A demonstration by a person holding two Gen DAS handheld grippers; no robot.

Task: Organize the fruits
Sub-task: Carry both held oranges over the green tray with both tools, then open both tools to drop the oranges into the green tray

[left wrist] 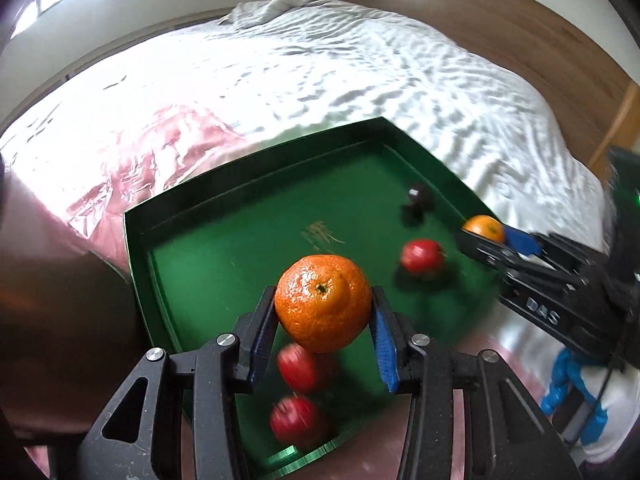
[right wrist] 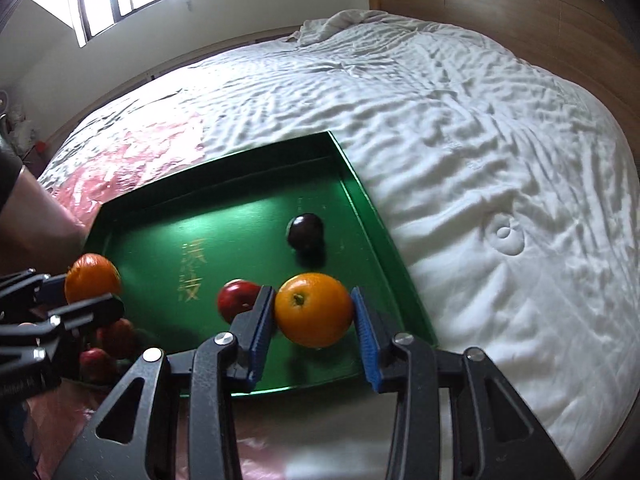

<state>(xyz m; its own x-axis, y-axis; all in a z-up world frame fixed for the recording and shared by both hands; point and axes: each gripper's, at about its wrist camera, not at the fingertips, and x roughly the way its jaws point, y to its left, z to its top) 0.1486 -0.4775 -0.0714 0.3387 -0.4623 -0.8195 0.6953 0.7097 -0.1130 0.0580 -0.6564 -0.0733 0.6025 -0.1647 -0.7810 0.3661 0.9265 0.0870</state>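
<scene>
A bed (right wrist: 460, 128) with a wrinkled white quilt (right wrist: 500, 184) carries a green tray (right wrist: 384, 236), a glossy pink sheet (right wrist: 132, 152), possibly plastic, beside it, and a crumpled white pillow (right wrist: 340, 24) at the headboard.

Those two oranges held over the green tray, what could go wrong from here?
Each gripper, left and right, pinches a round orange at its sides only, so one might slip. A dropped one could knock the red fruits below. The tray rests on soft bedding and may tip.
</scene>
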